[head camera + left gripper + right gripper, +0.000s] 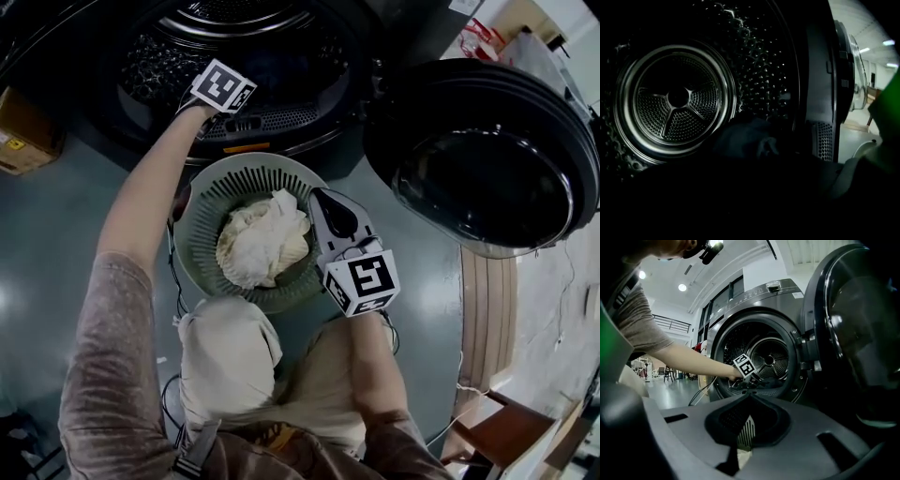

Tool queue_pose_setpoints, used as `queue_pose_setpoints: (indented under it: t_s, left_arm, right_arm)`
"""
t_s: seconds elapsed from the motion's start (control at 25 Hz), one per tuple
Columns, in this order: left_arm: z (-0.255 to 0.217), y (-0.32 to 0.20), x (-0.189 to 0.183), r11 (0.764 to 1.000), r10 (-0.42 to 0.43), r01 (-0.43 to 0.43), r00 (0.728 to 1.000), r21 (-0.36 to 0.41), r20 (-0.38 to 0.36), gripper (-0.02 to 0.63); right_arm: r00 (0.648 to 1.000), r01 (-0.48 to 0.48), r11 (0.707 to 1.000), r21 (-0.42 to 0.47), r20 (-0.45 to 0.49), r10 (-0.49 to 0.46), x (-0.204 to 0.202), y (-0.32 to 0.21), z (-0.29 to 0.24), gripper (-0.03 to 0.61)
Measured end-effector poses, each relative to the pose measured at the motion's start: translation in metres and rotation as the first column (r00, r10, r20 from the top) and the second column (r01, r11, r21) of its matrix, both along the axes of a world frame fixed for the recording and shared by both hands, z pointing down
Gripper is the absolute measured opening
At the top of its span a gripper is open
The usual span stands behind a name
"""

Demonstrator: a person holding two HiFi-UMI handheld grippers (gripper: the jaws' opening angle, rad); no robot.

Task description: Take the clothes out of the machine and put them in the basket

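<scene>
Drum (pixel 754 70) floor: dark garment (pixel 747 140) just ahead of left hand-held gripper (pixel 223 120), its grip unreadable; right hand-held gripper (pixel 321 202) clenched, empty.

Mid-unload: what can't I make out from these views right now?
- Left gripper jaws: the left gripper view is too dark, and in the head view they sit behind its marker cube.
- Dark garment in the drum: its edges are lost in shadow; gripped or not, unclear.
- Basket bottom: in the head view it is covered by the cream clothes.
</scene>
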State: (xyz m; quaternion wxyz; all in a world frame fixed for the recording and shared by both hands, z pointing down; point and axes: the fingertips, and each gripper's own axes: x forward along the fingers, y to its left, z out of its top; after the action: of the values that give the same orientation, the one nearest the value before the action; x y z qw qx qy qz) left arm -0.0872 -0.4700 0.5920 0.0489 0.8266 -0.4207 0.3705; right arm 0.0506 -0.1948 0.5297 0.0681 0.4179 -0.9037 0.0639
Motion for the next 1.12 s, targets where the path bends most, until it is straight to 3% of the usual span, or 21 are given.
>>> queue_pose_setpoints:
  t_s: [0.12,0.28,0.4,0.6,0.76,0.88,1.12]
  left_arm:
    - [0.011,0.0,0.006,0.996,0.016,-0.017,1.0,-0.082,-0.005,0.422]
    - [0.021,0.002,0.012,0.989,0.011,-0.012,1.0,-0.149,-0.007,0.354]
    - [0.022,0.003,0.011,0.987,-0.002,0.001,1.0,-0.163,-0.006,0.307]
    - [0.027,0.004,0.011,0.988,0.005,0.004,0.998,-0.155,0.056,0.187]
    - [0.024,0.005,0.009,0.993,-0.003,0.011,0.997,-0.119,0.071,0.071]
    - [0.016,0.008,0.006,0.998,-0.022,0.025,0.998,-0.056,0.052,0.055]
    - [-0.032,0.036,0.009,0.997,-0.032,0.037,0.997,0.068,-0.067,0.049]
  right_arm:
    - [1.0,0.004,1.0,-0.005,0.003,-0.004,-0.003,-0.005,0.003,-0.002]
    - [1.0,0.008,1.0,-0.013,0.008,-0.008,-0.007,-0.006,0.005,-0.002]
    - [1.0,0.016,1.0,-0.005,-0.002,-0.016,-0.007,-0.004,0.004,-0.002]
    - [1.0,-0.001,1.0,-0.009,0.003,0.002,-0.001,-0.005,0.004,-0.002]
    - [1.0,-0.001,1.0,-0.004,-0.007,0.001,0.0,-0.004,0.004,-0.002]
    - [1.0,-0.009,1.0,-0.007,-0.011,0.009,0.001,-0.004,0.006,-0.002]
    - [1.0,-0.013,1.0,-0.007,-0.014,0.012,0.003,-0.005,0.009,-0.002]
